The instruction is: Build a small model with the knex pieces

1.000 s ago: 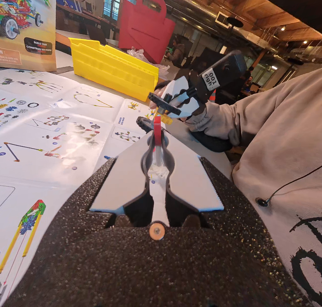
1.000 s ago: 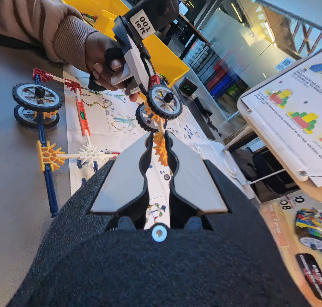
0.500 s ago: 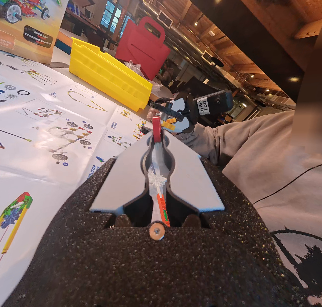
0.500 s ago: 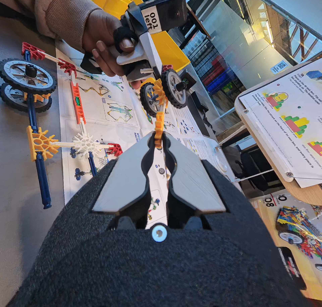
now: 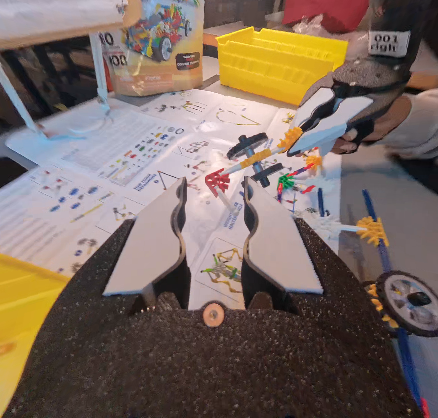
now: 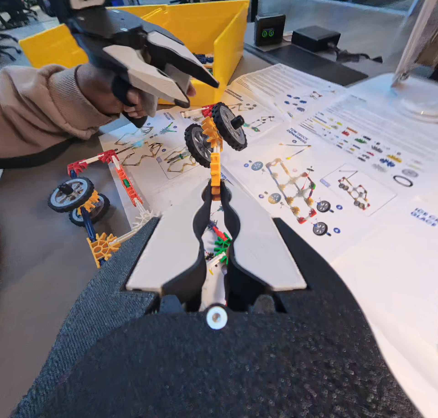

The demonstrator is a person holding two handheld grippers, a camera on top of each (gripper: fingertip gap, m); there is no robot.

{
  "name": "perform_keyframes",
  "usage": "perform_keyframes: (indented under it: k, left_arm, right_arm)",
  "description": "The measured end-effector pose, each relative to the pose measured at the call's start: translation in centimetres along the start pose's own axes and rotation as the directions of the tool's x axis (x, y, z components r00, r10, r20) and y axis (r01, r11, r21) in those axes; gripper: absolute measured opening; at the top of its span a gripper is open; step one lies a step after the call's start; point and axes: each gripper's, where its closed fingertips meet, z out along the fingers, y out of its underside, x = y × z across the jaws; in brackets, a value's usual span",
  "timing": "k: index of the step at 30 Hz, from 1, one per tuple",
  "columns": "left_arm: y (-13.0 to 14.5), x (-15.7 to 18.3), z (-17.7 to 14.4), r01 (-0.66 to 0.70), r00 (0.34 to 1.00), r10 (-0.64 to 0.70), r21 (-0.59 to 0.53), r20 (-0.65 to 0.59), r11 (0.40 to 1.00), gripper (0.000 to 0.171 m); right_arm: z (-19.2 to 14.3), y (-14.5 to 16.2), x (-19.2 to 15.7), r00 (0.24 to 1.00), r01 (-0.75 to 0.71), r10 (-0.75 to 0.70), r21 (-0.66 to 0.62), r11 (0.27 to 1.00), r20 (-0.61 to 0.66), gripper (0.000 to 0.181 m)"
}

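The wheel piece [image 6: 214,131] hung from the right gripper [image 6: 215,188], pinched by its yellow end, while the left gripper [image 5: 215,183] had just let go beside it, jaws spread.

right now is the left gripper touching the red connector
Apart. The left wrist view shows the left gripper open, with the red connector between its fingertips, gaps on both sides.

The wheel assembly [image 6: 214,131] hangs above the instruction sheet [image 6: 308,145]; another wheeled frame [image 6: 78,198] lies left, seemingly partly on the table [image 6: 35,228], a parts bin [image 6: 213,27] behind.
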Motion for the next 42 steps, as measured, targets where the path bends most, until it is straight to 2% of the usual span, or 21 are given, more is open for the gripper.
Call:
perform_keyframes:
  k: [2, 4, 6, 8, 10, 15, 29, 33, 35, 37, 39, 42]
  left_arm:
    - [-0.6, 1.0, -0.3, -0.161, 0.986, 0.161, -0.003, 0.036, 0.987, 0.043]
    - [-0.3, 2.9, 0.1, -0.258, 0.966, 0.258, -0.018, -0.008, 0.966, 0.041]
    - [0.9, 4.3, 1.0, -0.36, 0.933, 0.358, -0.068, -0.034, 0.931, 0.04]
    - [2.6, 5.0, 1.9, -0.477, 0.879, 0.475, -0.13, -0.047, 0.869, 0.027]
    - [3.8, 5.4, 2.4, -0.541, 0.84, 0.539, -0.164, -0.063, 0.825, 0.023]
    - [4.3, 6.2, 2.3, -0.519, 0.854, 0.502, -0.157, -0.134, 0.84, 0.021]
    - [4.2, 7.3, 2.0, -0.481, 0.869, 0.455, -0.119, -0.192, 0.869, 0.02]
    - [4.0, 7.7, 1.9, -0.5, 0.857, 0.476, -0.103, -0.197, 0.86, 0.021]
    - [3.4, 7.3, 2.0, -0.526, 0.847, 0.51, -0.093, -0.153, 0.845, 0.019]
    - [3.1, 7.8, 2.0, -0.554, 0.827, 0.539, -0.074, -0.159, 0.829, 0.019]
    - [2.8, 7.9, 2.0, -0.576, 0.814, 0.564, -0.068, -0.142, 0.815, 0.019]
    - [3.6, 7.0, 2.0, -0.579, 0.815, 0.566, -0.124, -0.121, 0.806, 0.019]
  right_arm:
    - [0.2, 0.5, 0.5, 0.994, -0.105, 0.105, -0.013, 0.994, 0.006, 0.002]
    - [0.4, 0.6, 0.1, 0.988, -0.153, 0.154, -0.019, 0.988, 0.032, 0.003]
    - [0.7, 0.5, -0.9, 0.985, -0.159, 0.16, -0.025, 0.987, 0.071, 0.003]
    - [0.9, 0.3, -2.1, 0.983, -0.144, 0.146, -0.026, 0.989, 0.108, 0.003]
    - [1.1, 0.5, -2.4, 0.988, -0.113, 0.117, -0.04, 0.993, 0.101, 0.003]
    - [0.9, 0.3, -2.7, 0.991, -0.055, 0.056, -0.008, 0.998, 0.125, 0.004]
    - [0.4, -1.5, -3.9, 0.986, 0.116, -0.128, 0.112, 0.987, 0.111, 0.004]
    - [0.2, -1.6, -5.8, 0.967, 0.088, -0.112, 0.109, 0.99, 0.229, 0.0]
    - [0.0, -1.6, -7.8, 0.929, 0.008, -0.044, 0.098, 0.995, 0.366, 0.0]
    - [0.7, -0.3, -9.5, 0.909, 0.046, -0.055, 0.032, 0.998, 0.413, 0.0]
    - [1.2, 0.3, -10.1, 0.911, 0.105, -0.102, 0.015, 0.994, 0.4, 0.0]
    - [0.3, -1.5, -8.2, 0.941, 0.083, -0.108, 0.091, 0.992, 0.321, 0.0]
